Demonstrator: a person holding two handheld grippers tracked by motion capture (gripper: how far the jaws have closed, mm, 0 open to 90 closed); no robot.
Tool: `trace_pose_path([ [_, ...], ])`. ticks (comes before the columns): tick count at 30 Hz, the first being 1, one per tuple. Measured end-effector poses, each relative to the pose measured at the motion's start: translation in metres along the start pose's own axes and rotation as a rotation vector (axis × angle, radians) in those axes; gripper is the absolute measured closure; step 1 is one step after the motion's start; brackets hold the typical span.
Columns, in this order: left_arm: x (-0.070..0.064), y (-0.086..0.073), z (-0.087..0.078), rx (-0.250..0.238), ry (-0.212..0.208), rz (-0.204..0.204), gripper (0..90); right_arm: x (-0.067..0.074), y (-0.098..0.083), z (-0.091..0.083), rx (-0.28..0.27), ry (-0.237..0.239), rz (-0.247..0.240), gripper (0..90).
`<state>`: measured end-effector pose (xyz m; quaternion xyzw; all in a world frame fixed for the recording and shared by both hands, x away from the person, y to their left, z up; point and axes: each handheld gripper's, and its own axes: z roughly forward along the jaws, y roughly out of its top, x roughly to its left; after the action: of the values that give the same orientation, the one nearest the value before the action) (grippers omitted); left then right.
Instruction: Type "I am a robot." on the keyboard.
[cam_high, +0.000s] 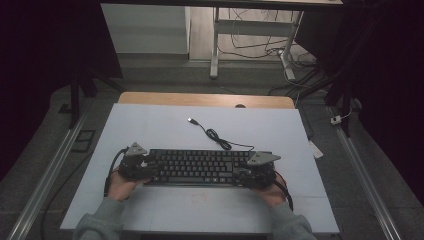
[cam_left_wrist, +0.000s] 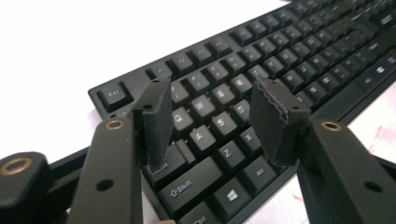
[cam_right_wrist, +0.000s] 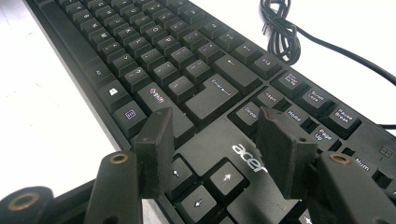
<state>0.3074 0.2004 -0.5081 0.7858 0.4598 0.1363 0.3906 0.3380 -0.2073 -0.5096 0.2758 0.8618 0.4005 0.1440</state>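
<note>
Hovering wide-fingered at both ends of the keyboard (cam_high: 197, 167), left gripper (cam_left_wrist: 212, 121) and right gripper (cam_right_wrist: 219, 149) hold nothing; grip the edges evenly, avoiding keys.

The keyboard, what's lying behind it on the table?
Behind the keyboard its own black cable lies coiled on the white table top, ending in a USB plug. Where the cable joins the keyboard is too dim to make out.

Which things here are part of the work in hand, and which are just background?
In hand:
- black keyboard
- its cable, lying loose on the table
- left gripper, open over the keys
- right gripper, open at the other end

Just there:
- desk frame
- floor cables
</note>
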Motion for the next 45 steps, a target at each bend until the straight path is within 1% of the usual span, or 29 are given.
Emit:
trace_pose_path([
  [2, 0.000, -0.001, 0.001, 0.014, 0.000, 0.004, 49.5, 0.000, 0.000, 0.000, 0.000, 0.000, 0.000, 46.6],
  [4, 0.000, -0.001, 0.002, 0.025, -0.009, 0.011, 54.9, 0.000, 0.000, 0.000, 0.001, -0.001, 0.000, 46.5],
  [8, 0.000, -0.002, 0.004, 0.040, -0.010, 0.027, 64.9, 0.000, 0.000, 0.000, 0.000, 0.001, 0.001, 46.6],
  [15, 0.000, -0.004, 0.007, 0.069, -0.005, 0.043, 81.7, 0.000, 0.000, 0.001, 0.006, 0.000, -0.001, 46.5],
  [18, 0.000, -0.004, 0.007, 0.071, 0.000, 0.053, 88.3, 0.000, 0.000, 0.001, 0.006, 0.000, -0.001, 46.5],
  [33, -0.005, -0.005, 0.013, 0.077, 0.020, 0.077, 88.7, 0.000, 0.000, 0.001, 0.009, 0.000, -0.003, 46.3],
  [41, -0.005, -0.006, 0.015, 0.075, 0.033, 0.072, 88.7, 0.000, 0.000, 0.002, 0.011, 0.001, -0.004, 46.2],
  [45, -0.004, -0.006, 0.017, 0.078, 0.033, 0.072, 88.7, 0.000, 0.000, 0.002, 0.013, 0.001, -0.005, 46.2],
])
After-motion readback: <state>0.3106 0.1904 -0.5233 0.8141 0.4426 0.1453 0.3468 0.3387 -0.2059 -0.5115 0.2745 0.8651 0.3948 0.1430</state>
